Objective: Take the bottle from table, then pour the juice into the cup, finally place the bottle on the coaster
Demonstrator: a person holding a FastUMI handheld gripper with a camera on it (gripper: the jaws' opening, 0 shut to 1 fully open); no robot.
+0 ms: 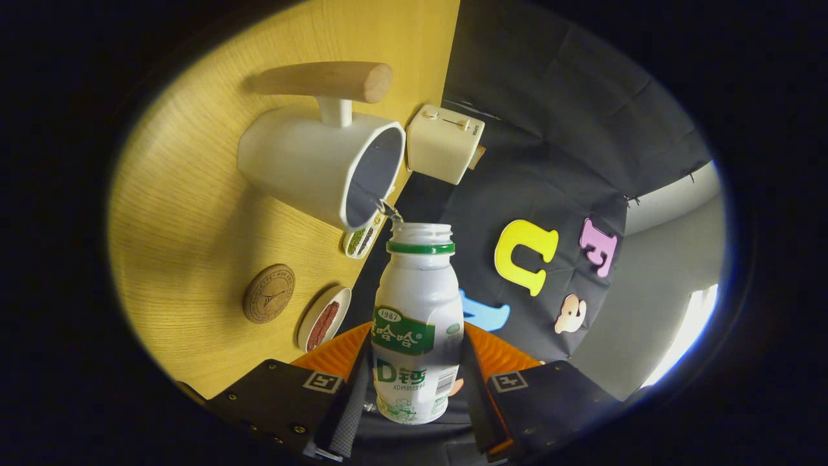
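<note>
My gripper (414, 382) is shut on a small white bottle (414, 323) with a green neck ring and green label, held between both fingers. The view is rolled, so the wooden table (187, 213) stands like a wall beside the bottle. The bottle's open mouth (422, 230) sits right at the rim of a white cup (323, 165) with a wooden handle (326, 81). A thin stream of liquid (387, 208) runs from the mouth into the cup. A round wooden coaster (269, 293) lies on the table, nearer the fingers than the cup.
A cream toaster-like box (443, 142) stands beyond the cup at the table's edge. Two small white dishes, one with green and dark grains (361, 241) and one with red grains (323, 318), lie along that edge between cup and fingers.
</note>
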